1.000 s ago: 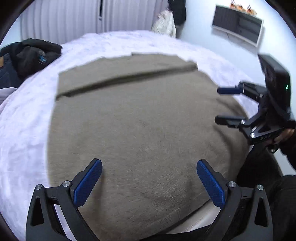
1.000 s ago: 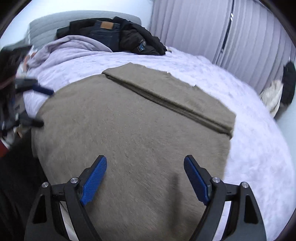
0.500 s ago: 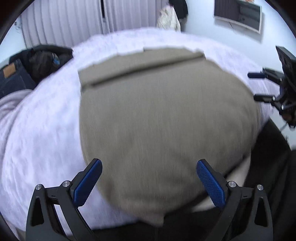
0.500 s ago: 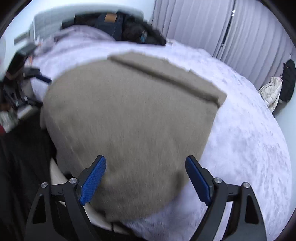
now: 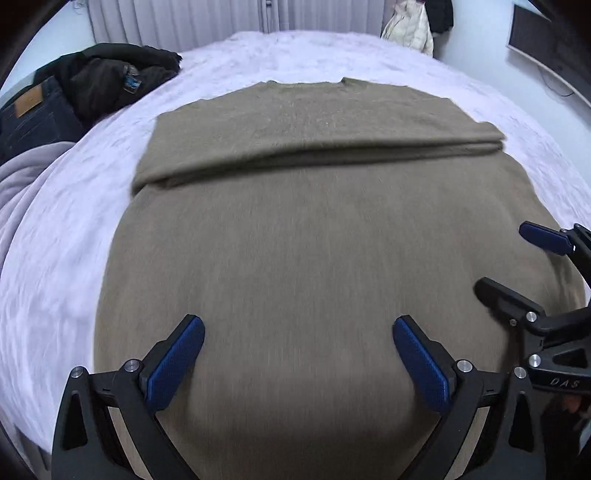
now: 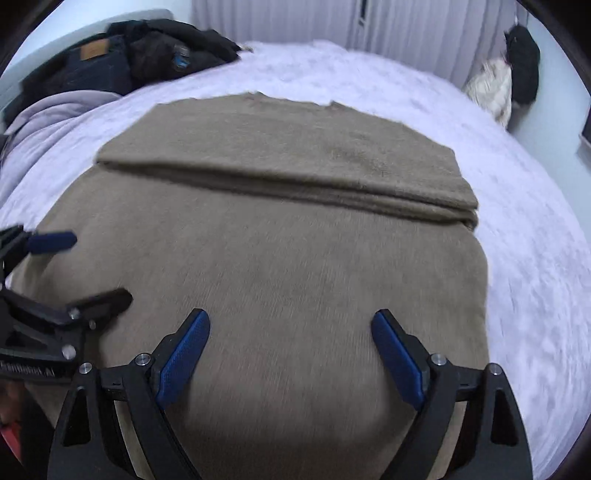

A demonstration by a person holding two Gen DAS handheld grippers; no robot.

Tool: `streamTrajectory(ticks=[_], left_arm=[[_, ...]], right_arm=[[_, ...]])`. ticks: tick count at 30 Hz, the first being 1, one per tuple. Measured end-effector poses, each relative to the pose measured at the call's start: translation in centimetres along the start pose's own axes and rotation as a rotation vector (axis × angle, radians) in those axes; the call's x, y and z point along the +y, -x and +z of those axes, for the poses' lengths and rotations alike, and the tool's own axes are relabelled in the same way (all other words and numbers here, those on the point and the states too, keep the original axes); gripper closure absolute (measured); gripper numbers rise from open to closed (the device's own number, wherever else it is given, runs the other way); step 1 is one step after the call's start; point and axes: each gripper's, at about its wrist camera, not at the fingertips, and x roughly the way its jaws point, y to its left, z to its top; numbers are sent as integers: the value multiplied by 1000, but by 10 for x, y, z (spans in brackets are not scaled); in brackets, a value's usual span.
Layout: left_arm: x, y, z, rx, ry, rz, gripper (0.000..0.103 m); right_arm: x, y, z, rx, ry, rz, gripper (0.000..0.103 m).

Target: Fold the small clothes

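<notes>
A taupe knit sweater (image 5: 314, 266) is lying flat across the near part of a bed covered with a pale lilac bedspread (image 5: 66, 229), its near hem reaching the near edge of the bed. The far part of the sweater is sitting as a doubled band (image 6: 295, 162) running from side to side. The left gripper (image 5: 299, 354) is hovering over the near left part of the garment with its blue pads (image 5: 173, 363) standing wide apart and nothing between them. The right gripper (image 6: 291, 350) is hanging over the near right part, its jaws also spread wide and gripping nothing. Each tool is showing at the edge of the other's view. A heap of dark jackets and jeans (image 5: 81, 96) is sitting at the far left corner of the bed, well apart from the sweater. Vertical blinds (image 6: 288, 22) are hanging behind the far edge.
</notes>
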Motion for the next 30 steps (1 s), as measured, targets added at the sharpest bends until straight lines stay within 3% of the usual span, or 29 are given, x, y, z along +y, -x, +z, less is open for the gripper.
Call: streamTrajectory(ticks=[3, 6, 9, 12, 15, 16, 18, 21, 24, 25, 27, 30], left_arm=[[4, 27, -45, -43, 6, -22, 0], [11, 33, -66, -50, -18, -23, 0], [3, 23, -79, -43, -146, 50, 0], [-3, 10, -90, 10, -278, 130, 1], [-20, 0, -114, 82, -482, 280, 1], [-24, 6, -118, 75, -516, 261, 1], [-22, 23, -108, 49, -471, 142, 1], [-17, 42, -79, -22, -364, 25, 1], [-10, 46, -50, -74, -255, -73, 1], [-10, 41, -43, -80, -235, -72, 1], [-10, 25, -42, -64, -256, 3, 0], [-9, 21, -65, -82, -319, 51, 0]], right_arm=[[5, 35, -50, -111, 110, 23, 11], [4, 56, -98, -162, 212, 71, 8], [6, 66, -135, -163, 350, 32, 1], [20, 62, -163, -117, 522, -89, 1], [18, 70, -172, -82, 532, -101, 1], [15, 76, -178, -69, 525, -90, 1], [11, 91, -174, -80, 490, -42, 1], [12, 107, -158, -183, 451, -3, 1], [27, 104, -150, -225, 498, 14, 1], [32, 99, -149, -227, 519, 3, 1], [36, 88, -150, -208, 546, -16, 1], [26, 77, -160, -162, 551, -16, 1]])
